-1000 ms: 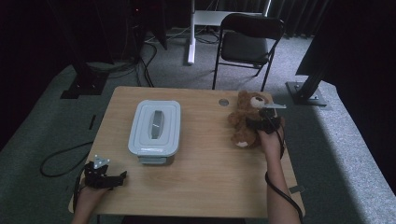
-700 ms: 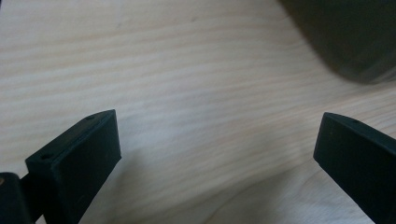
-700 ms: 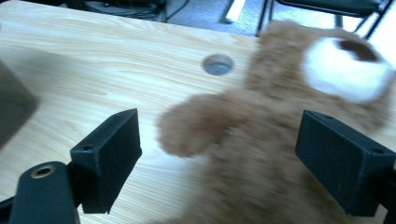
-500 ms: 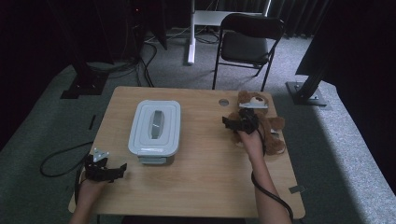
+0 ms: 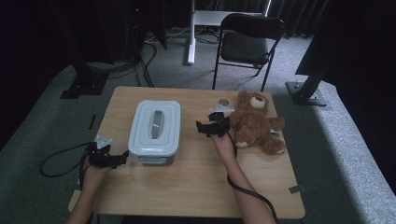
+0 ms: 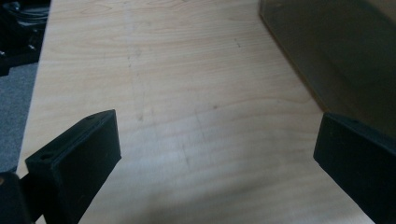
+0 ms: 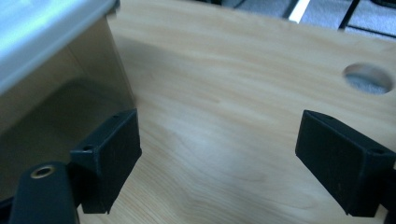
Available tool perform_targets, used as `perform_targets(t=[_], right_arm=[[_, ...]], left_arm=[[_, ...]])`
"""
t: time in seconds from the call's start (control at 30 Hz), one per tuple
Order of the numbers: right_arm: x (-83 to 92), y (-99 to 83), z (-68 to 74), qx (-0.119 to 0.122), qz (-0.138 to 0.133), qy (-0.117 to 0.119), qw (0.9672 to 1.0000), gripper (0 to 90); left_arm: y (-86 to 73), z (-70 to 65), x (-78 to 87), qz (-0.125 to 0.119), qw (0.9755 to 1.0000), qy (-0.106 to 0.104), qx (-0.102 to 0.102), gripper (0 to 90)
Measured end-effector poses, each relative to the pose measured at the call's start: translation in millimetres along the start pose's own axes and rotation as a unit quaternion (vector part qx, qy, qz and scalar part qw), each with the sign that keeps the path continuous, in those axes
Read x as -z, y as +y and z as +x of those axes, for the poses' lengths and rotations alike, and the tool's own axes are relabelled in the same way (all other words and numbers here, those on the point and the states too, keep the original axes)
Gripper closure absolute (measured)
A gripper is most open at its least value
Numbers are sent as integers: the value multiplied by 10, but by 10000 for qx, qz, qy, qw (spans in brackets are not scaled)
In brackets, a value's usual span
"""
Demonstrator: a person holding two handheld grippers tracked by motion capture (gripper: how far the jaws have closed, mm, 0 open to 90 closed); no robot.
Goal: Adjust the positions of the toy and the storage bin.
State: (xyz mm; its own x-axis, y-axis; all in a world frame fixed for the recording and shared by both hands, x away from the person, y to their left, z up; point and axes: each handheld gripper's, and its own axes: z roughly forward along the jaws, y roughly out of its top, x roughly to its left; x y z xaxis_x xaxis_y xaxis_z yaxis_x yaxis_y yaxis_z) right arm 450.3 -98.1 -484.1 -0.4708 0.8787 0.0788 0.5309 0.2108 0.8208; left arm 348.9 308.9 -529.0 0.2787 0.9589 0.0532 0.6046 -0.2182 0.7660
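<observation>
So the right gripper (image 5: 211,128), jaws spread wide and empty, sits between the lidded plastic box (image 5: 155,126) and the teddy bear (image 5: 254,123), aimed at the box. Left gripper (image 5: 112,158), also wide open, rests by the box's near-left corner, closer. Nothing's blocking either on the table (image 5: 196,186).

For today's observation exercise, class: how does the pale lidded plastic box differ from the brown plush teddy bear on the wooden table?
The pale lidded plastic box is rectangular and hard-edged; the brown plush teddy bear is soft, furry and irregular. The box sits left of centre, near the left gripper; the bear lies at the right, beside the right gripper. The box is closed and flat; the bear sprawls, limbs out. Both rest on the wooden table, ungripped.
</observation>
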Motion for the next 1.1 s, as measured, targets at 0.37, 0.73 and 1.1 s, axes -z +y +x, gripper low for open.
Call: perform_targets(t=[0.37, 0.73, 1.1], right_arm=[[-454, -145, 298, -72, 317, 248, 9992, 131], [-564, -97, 400, 94, 308, 451, 9985, 129], [-527, -104, 242, 198, 662, 743, 9948, 164]], left_arm=[[265, 17, -239, -62, 9999, -82, -7, 13], [388, -108, -273, -141, 9986, -450, -218, 13], [376, -394, -157, -127, 9975, -506, -484, 15]])
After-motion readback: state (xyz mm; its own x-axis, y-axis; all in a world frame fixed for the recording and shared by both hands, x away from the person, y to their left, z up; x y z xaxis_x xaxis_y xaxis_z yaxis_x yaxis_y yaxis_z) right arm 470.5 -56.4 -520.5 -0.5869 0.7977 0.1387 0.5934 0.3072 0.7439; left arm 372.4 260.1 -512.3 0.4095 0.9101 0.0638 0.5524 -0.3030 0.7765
